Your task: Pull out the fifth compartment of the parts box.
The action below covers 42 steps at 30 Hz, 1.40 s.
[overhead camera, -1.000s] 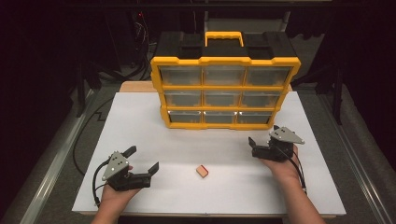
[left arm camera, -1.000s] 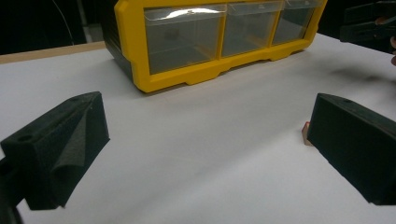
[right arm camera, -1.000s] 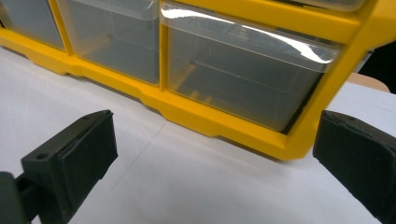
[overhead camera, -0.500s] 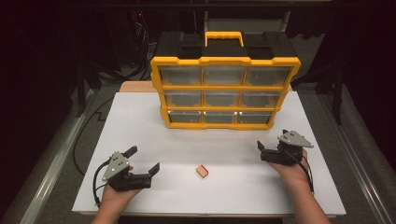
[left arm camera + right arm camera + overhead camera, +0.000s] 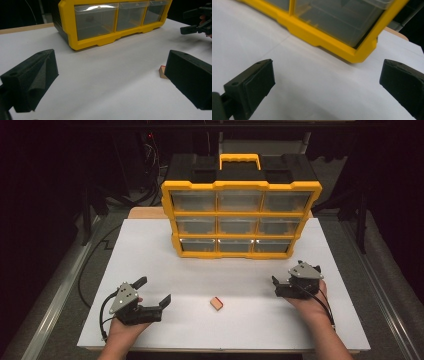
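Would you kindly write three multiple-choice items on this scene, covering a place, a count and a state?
1. Where does the small block lie?
A. between the two grippers
B. inside a drawer
C. on top of the cabinet

2. How many drawers does the yellow cabinet show?
A. four
B. six
C. nine

3. How is the left gripper?
A. shut on the block
B. open, holding nothing
C. shut on a drawer

Answers: 1 A, it lies on the white table between them; 2 C, three rows of three; 3 B, its jaws stand wide apart.
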{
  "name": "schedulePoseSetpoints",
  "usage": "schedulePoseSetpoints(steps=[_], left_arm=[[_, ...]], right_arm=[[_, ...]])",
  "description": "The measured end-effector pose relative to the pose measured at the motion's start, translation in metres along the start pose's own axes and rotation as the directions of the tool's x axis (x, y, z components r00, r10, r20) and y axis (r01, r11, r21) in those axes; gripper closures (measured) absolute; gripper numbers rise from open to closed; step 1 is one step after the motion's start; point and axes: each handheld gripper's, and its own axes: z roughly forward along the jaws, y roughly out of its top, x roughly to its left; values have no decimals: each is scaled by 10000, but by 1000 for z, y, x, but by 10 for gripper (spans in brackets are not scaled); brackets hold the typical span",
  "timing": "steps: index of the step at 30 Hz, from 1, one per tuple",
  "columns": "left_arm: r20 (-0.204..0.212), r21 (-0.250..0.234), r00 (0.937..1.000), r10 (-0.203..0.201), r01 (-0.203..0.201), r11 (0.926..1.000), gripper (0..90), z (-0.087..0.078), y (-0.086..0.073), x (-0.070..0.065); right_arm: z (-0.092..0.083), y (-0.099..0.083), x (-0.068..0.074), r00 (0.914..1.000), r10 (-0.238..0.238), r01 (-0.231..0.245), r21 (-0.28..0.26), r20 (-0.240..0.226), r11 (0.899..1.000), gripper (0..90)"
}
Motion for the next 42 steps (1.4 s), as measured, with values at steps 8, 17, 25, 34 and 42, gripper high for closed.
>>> schedulePoseSetpoints(steps=[8,17,25,34,42], left_arm=[[-71,26,9999,97,-97,9999,3,0,0,-1],[-102,16,9998,145,-145,9999,3,0,0,-1],[-105,-3,9998,191,-191,9998,3,0,1,-2],[-160,-10,9994,304,-304,9995,3,0,1,-3],[-243,-18,9990,385,-385,9993,3,0,1,-3]], right_arm=[[4,2,15,9868,-1615,1608,541,95,9855,3],[0,8,27,9654,-2603,2590,616,131,9639,3],[-4,11,31,9509,-3084,3067,566,252,9501,2],[-6,14,36,9237,-3814,3788,627,363,9234,2],[-8,16,47,8698,-4905,4857,821,536,8703,3]])
